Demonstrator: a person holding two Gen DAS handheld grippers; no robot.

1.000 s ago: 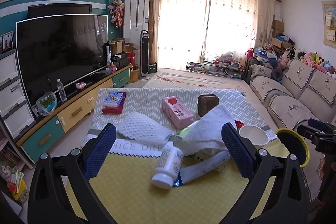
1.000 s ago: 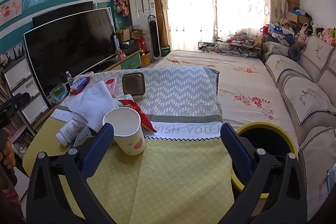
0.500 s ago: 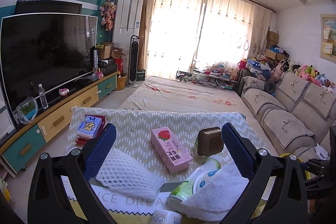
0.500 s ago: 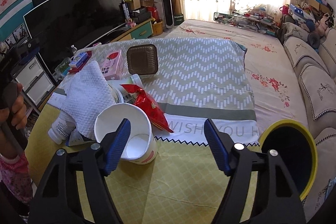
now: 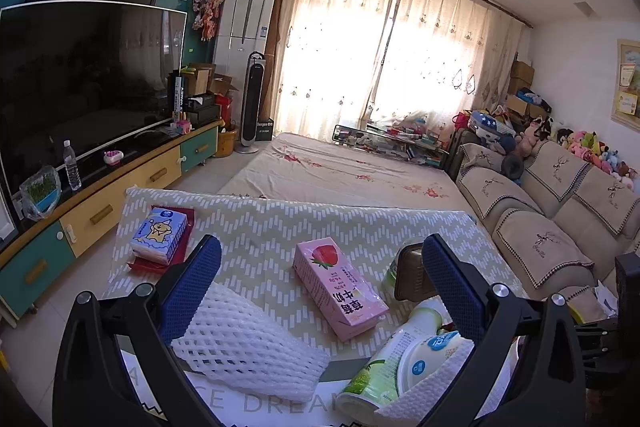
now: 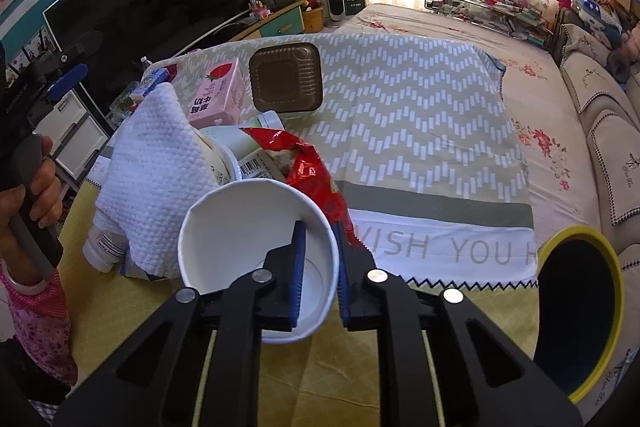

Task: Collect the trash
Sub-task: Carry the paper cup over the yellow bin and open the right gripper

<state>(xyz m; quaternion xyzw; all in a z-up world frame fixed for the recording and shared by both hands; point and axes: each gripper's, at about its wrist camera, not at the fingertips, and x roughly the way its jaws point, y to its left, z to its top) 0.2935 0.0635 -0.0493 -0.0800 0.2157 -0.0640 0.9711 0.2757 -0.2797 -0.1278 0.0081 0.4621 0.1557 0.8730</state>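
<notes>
My right gripper is closing on the rim of a white paper cup: one blue pad is inside the cup and the other outside, pinching its wall. Behind the cup lie a red snack wrapper, a white paper towel and a white pill bottle. My left gripper stands open and low over the table. Between its fingers lie a white foam net, a pink milk carton and a green-and-white bottle. A yellow-rimmed bin stands at the table's right edge.
A brown plastic tray stands tilted past the carton. A blue tissue pack lies on a red book at the table's far left. A person's hand holds the left gripper's handle. TV cabinet on the left, sofa on the right.
The right jaws went from wide open to pinching the cup's rim as the gripper tipped down. The left gripper moved forward over the table, past the pill bottle, still open.
</notes>
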